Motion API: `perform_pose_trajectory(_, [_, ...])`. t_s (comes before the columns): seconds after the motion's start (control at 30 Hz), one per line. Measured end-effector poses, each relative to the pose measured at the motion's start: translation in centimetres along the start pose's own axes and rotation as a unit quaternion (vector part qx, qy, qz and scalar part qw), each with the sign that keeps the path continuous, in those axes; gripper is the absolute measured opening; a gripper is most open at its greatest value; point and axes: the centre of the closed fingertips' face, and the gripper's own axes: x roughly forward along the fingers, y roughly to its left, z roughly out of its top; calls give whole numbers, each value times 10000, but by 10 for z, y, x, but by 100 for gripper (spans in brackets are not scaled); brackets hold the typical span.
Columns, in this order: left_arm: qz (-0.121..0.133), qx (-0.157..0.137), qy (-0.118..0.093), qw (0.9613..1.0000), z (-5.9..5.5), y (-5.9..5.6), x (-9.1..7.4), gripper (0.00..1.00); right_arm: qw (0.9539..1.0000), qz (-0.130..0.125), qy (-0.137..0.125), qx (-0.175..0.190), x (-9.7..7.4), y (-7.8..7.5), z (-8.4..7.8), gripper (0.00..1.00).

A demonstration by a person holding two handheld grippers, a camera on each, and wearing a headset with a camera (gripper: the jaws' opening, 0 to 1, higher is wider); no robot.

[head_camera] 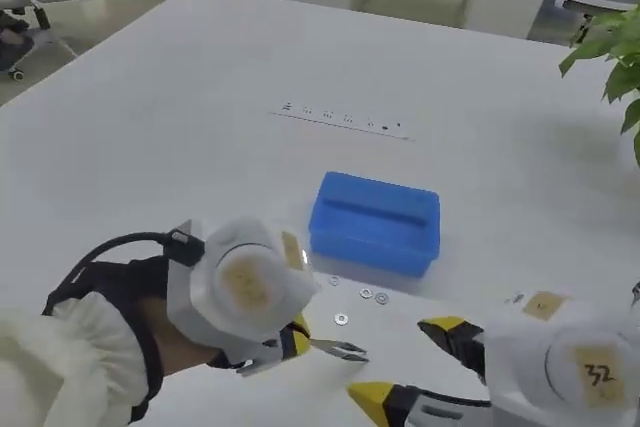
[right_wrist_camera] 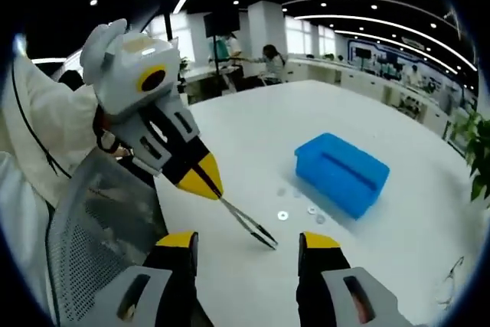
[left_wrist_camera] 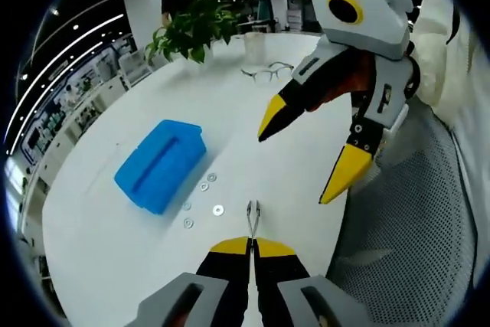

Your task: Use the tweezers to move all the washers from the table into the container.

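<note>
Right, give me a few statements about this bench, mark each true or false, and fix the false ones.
1. The left tool is shut on the tweezers. True.
2. The right tool holds a washer. False: its jaws stand open with nothing between them.
3. Several washers lie on the table beside the blue container. True.
4. The tweezers' tips grip a washer. False: the tips are apart from the washers and carry nothing.
5. A pair of glasses lies on the table. True.
</note>
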Motion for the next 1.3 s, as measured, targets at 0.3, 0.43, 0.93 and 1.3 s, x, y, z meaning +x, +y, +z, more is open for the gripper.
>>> perform_pose_trajectory(0.3, [-121, -72, -94, 9999, 10, -17, -15, 0, 9952, 577, 201, -763, 30, 18, -2, 18])
perform_pose_trajectory(0.43, [-169, 5, -155, 9997, 15, -18, -19, 0, 9937, 790, 299, -736, 40, 28, -5, 19])
perform_pose_trajectory(0.93, [-591, 410, -264, 9971, 21, -27, -23, 0, 9870, 873, 488, -1258, 58, 39, -6, 7])
perform_pose_trajectory(1.3, [-379, 336, -636, 9967, 26, -16, -26, 0, 9882, 691, 425, -1300, 65, 34, 7, 4])
